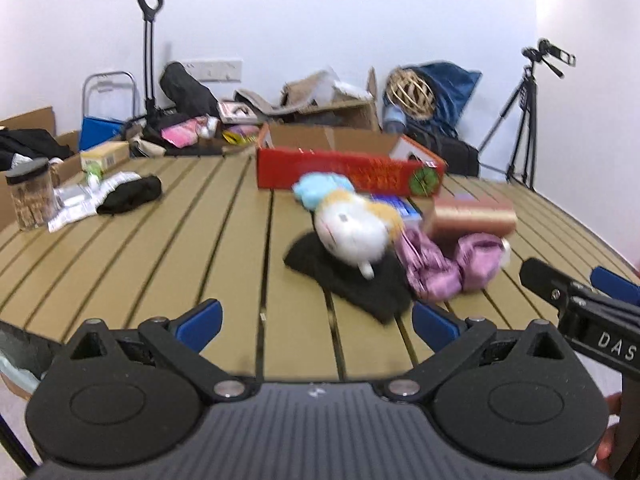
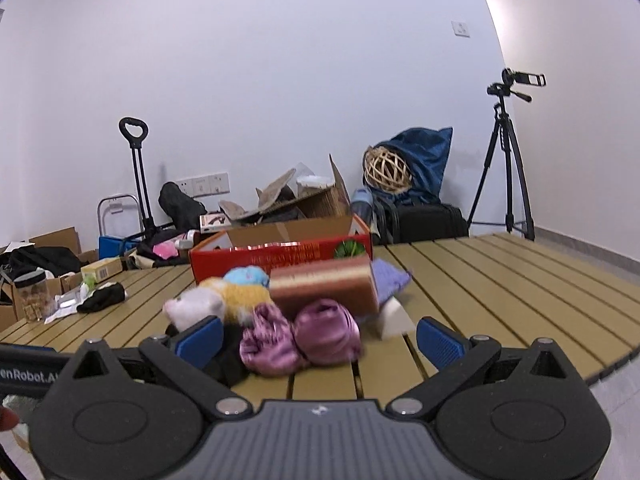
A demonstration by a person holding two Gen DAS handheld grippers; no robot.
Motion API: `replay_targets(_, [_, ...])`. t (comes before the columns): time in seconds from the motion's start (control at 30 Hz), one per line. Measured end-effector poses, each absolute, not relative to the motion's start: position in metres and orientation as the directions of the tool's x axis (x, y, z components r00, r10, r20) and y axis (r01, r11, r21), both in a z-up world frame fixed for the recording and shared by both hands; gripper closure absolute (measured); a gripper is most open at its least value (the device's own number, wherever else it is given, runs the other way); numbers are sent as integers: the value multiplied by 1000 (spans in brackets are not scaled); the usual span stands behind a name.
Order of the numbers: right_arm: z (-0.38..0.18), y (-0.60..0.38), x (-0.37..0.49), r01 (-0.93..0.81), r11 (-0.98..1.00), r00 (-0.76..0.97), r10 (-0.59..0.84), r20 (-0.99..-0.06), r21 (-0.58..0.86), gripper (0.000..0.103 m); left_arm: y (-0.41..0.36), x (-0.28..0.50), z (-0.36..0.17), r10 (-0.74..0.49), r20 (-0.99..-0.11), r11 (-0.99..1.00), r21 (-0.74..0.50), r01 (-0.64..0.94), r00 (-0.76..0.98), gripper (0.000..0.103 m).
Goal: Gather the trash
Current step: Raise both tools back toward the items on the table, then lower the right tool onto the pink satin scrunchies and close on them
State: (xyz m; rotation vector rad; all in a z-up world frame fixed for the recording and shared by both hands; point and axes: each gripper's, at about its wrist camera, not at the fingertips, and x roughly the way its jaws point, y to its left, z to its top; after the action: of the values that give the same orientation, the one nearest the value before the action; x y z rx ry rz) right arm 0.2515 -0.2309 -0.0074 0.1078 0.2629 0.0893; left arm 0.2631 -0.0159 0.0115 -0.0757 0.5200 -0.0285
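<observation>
Two black grippers with blue pads

The left gripper [image 1: 317, 322] has a dark grey ribbed body with a small white mark in the middle. Two round black discs sit on its sides, each with an oval pressed into it. Black arms with silver screws reach out to two blue fingers [image 1: 202, 320] with a bumpy face. The right gripper [image 2: 319, 338] looks the same, with blue pads [image 2: 440, 342] too. White letters "DAS" show on its black side in the left view, and "enRobot.A" shows on the left gripper's side in the right view.
</observation>
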Motion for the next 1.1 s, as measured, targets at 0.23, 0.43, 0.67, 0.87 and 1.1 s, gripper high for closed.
replay_targets(0.23, [-3,-222,284,-74,993,959,97,-267,97,0,-7,289,17,-17,-495,994,-104,-39,869,0])
replay_targets(0.43, [-14,-214,312,-65,995,944,86,-319,77,0,-5,307,21,-4,-481,994,-101,-52,877,0])
replay_targets(0.67, [-33,-202,347,-43,995,920,74,-386,89,0,4,326,17,9,-486,987,-134,-84,874,0])
replay_targets(0.87, [-41,-192,369,-25,997,904,55,-425,76,0,15,333,8,13,-510,983,-152,-105,860,0])
replay_targets(1.1, [-52,-183,381,-21,997,880,56,-471,79,0,23,339,0,19,-530,980,-158,-121,848,0])
